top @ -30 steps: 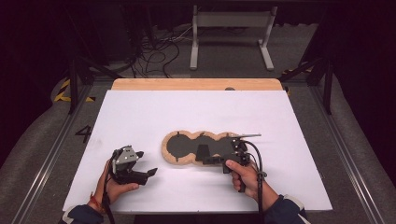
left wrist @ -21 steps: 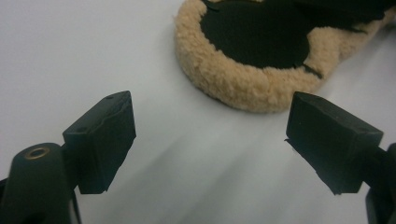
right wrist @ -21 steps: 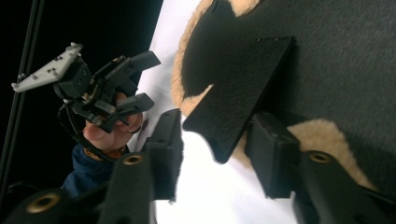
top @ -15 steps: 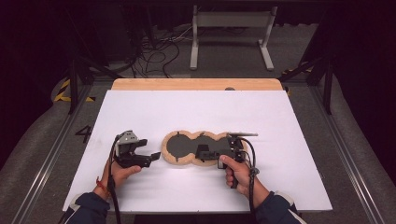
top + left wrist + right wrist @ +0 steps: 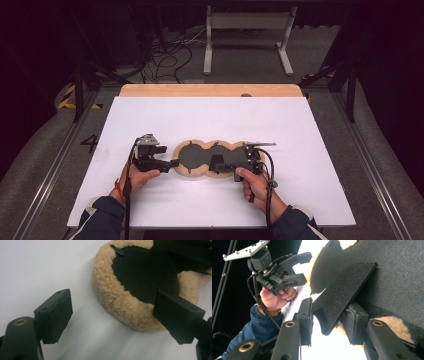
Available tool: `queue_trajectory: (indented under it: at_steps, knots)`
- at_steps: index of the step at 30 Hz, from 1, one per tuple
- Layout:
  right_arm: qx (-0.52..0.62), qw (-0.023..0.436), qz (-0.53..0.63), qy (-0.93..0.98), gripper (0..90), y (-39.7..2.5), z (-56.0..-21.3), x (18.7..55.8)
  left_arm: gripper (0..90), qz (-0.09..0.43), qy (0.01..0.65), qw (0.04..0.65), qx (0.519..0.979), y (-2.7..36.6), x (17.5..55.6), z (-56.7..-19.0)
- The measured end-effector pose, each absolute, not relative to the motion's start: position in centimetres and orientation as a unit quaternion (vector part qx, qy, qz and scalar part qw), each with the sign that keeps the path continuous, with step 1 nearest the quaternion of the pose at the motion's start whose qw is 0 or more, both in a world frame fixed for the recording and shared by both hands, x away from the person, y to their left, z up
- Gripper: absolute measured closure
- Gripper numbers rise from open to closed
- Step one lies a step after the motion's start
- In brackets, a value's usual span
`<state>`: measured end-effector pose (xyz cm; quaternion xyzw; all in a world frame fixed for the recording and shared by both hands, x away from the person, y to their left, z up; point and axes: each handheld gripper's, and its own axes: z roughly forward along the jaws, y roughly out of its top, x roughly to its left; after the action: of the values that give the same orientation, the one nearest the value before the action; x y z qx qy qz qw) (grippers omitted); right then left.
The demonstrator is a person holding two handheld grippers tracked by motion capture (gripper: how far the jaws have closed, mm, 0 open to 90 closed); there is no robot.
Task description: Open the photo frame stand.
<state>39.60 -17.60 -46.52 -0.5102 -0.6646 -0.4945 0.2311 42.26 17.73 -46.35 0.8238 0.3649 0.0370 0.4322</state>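
High view, pad: a peanut-shaped fleece pad (image 5: 210, 159) with a tan woolly rim and dark flat centre lies on the white table (image 5: 210, 120), nearer the front edge than the back, about midway between the left and right edges.
High view, left gripper: the left gripper (image 5: 172, 163) sits at the pad's left end, its tips at the rim; the gap cannot be judged from here.
High view, right gripper: the right gripper (image 5: 220, 164) lies over the pad's right lobe, held by the right hand (image 5: 252, 182).
High view, surroundings: a wooden strip (image 5: 210, 90) runs along the table's back edge; cables and a metal stand lie on the floor beyond.
Left gripper view, jaws: wide apart and holding nothing; the right one overlaps the woolly rim (image 5: 125, 305), the left one hangs over bare table.
Left gripper view, texture: curly tan fleece around a matt black felt-like centre (image 5: 145, 275).
Right gripper view, jaws: narrowly parted, with a stiff black flap (image 5: 342, 295) of grainy texture between them; firm contact cannot be told.
Right gripper view, surroundings: the left hand (image 5: 275, 296) and its gripper, jaws parted, sit beyond at the pad's far end.
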Motion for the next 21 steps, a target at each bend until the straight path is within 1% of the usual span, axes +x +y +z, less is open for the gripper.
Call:
queue_trajectory:
  at_steps: [2,8,11,14,16,18,19,21]
  knots:
    - [-0.503,0.227,-0.496,-0.67,62.9,-17.6,-46.5,39.6,15.4,0.03,0.365,0.44,0.82,17.5,42.6,-46.3]
    - [-0.481,0.212,-0.497,-0.691,63.0,-17.6,-46.4,39.5,15.7,0.016,0.352,0.428,0.832,16.8,43.2,-46.5]
    - [-0.469,0.2,-0.498,-0.702,62.8,-17.5,-46.3,39.4,15.4,0.0,0.35,0.433,0.831,16.6,43.2,-46.6]
    - [-0.461,0.194,-0.497,-0.709,62.6,-17.4,-46.2,39.3,16.6,-0.014,0.344,0.436,0.831,16.5,43.2,-46.7]
    - [-0.453,0.186,-0.498,-0.715,62.5,-17.4,-46.2,39.3,20.3,-0.032,0.335,0.439,0.833,16.4,43.1,-46.7]
    - [-0.448,0.179,-0.497,-0.721,62.3,-17.3,-46.1,39.2,19.3,-0.027,0.33,0.437,0.837,16.3,43.1,-46.7]
    - [-0.433,0.161,-0.496,-0.735,62.1,-17.1,-45.8,39.1,19.5,-0.029,0.331,0.437,0.836,16.2,43.0,-46.7]
    - [-0.427,0.153,-0.497,-0.74,62.0,-17.1,-45.7,39.0,21.1,-0.027,0.327,0.437,0.838,16.3,43.0,-46.6]
